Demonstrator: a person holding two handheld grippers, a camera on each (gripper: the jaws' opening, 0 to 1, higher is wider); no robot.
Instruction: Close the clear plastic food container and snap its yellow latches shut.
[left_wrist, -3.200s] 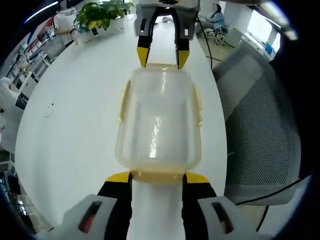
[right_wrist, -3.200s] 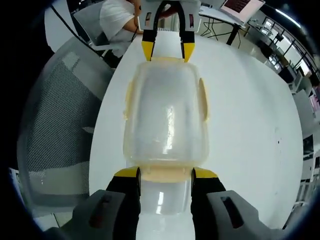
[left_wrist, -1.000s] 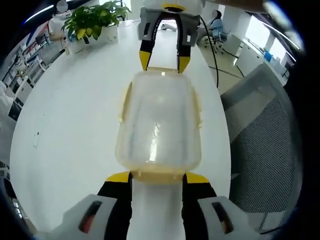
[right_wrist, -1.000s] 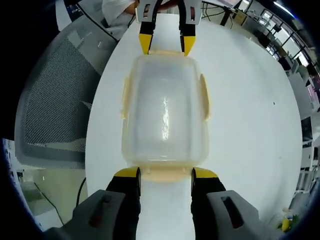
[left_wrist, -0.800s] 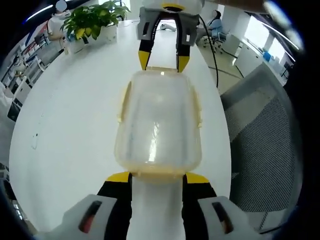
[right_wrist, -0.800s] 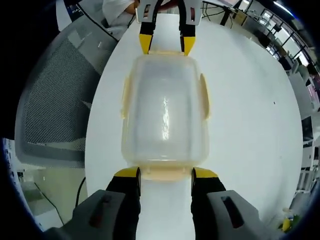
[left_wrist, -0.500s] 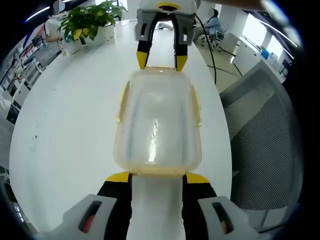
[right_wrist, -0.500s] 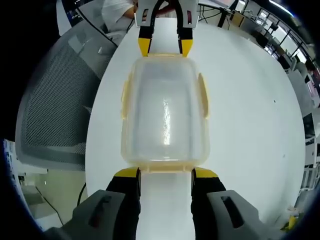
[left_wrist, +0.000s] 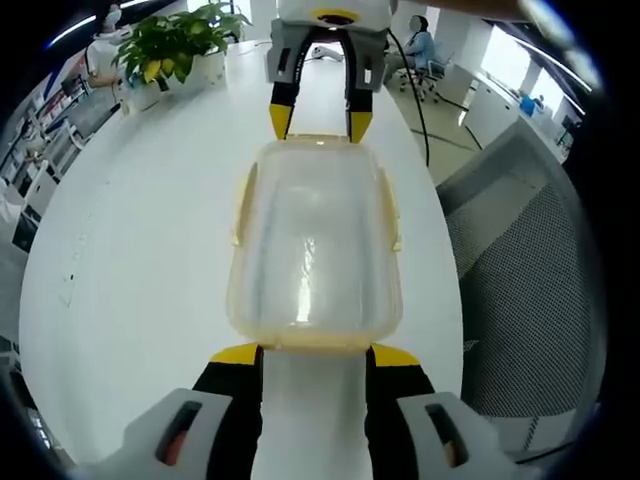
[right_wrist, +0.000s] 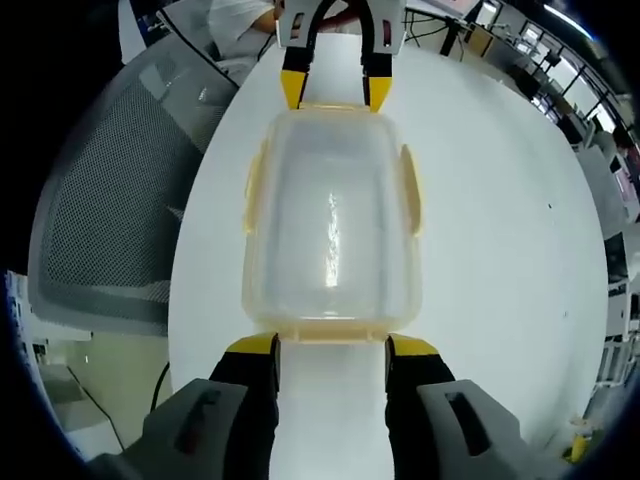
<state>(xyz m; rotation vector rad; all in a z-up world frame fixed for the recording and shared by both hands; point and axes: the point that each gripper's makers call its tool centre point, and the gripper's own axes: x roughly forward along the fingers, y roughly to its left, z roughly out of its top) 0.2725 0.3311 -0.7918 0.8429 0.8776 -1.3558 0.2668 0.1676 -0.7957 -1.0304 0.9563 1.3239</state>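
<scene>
Container between grippers, lid on

Long axis of container (left_wrist: 315, 245) joins left gripper (left_wrist: 312, 352) and right gripper (right_wrist: 331, 344); jaws spread, one at each end latch

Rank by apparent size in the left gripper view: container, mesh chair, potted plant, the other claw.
1. mesh chair, though it is cut off by the view edge
2. clear container
3. and 4. right claw and potted plant look alike; the plant is farther off, so no ranking.
</scene>
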